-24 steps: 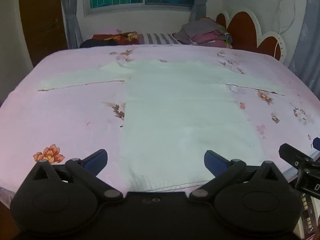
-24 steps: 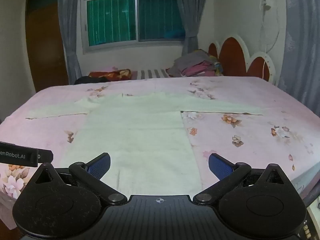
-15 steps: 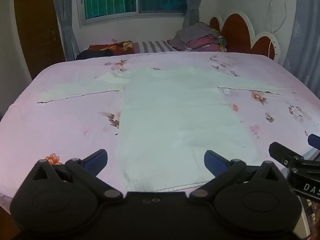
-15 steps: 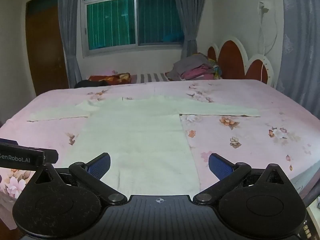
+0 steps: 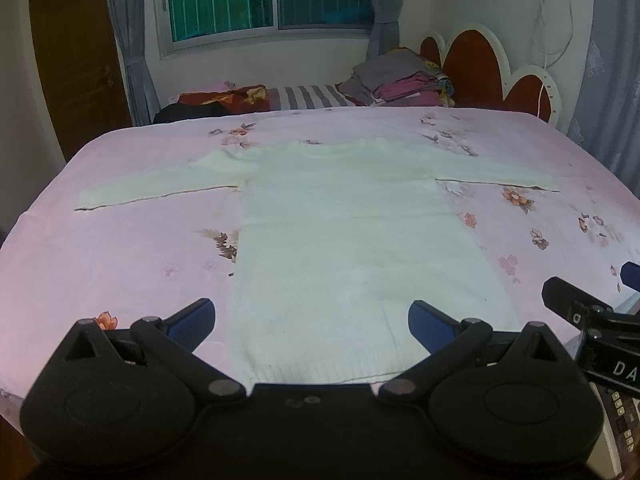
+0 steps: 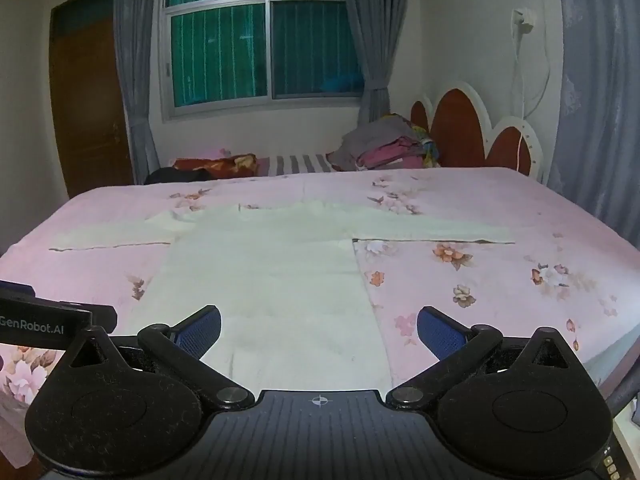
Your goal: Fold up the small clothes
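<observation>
Since the earlier frames I've tilted both views up, so the white sweater [image 5: 352,240] sits lower in frame, spread flat on the pink bed [image 5: 120,264]. My left gripper [image 5: 312,320] and right gripper [image 6: 319,328] hover at its hem, jaws wide, holding nothing.

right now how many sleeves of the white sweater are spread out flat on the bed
2. The left sleeve stretches toward the bed's left edge; the right sleeve stretches toward the headboard side. Both lie flat, unfolded, none hidden.
</observation>
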The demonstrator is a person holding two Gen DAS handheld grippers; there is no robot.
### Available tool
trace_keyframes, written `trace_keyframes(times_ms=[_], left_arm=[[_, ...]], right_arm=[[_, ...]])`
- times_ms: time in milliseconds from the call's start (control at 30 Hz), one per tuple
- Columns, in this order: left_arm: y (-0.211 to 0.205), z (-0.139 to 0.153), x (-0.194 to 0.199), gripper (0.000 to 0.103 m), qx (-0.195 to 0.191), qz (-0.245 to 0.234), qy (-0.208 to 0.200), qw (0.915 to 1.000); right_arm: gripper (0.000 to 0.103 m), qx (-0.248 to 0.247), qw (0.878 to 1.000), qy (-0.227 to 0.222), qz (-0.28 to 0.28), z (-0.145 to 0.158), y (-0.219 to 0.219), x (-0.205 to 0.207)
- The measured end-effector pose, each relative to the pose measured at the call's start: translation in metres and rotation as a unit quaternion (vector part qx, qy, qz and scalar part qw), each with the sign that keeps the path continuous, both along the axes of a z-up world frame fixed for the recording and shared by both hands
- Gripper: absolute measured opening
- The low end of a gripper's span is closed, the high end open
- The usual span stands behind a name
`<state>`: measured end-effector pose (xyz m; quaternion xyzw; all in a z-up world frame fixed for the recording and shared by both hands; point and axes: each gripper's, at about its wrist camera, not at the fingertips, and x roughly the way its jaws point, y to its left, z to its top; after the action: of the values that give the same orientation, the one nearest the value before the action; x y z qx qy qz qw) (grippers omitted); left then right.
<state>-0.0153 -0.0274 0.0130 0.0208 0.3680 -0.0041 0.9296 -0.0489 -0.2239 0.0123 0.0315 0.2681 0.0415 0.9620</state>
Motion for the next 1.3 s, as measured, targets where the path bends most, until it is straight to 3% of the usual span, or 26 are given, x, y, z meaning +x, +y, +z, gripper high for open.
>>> trace_keyframes(times_ms=[1300], left_arm=[[0.003, -0.002, 0.012, 0.102, 0.002, 0.009, 0.007, 0.9999]], right_arm=[[0.103, 0.006, 1.0, -0.007, 0.005, -0.003, 0.003, 0.018]])
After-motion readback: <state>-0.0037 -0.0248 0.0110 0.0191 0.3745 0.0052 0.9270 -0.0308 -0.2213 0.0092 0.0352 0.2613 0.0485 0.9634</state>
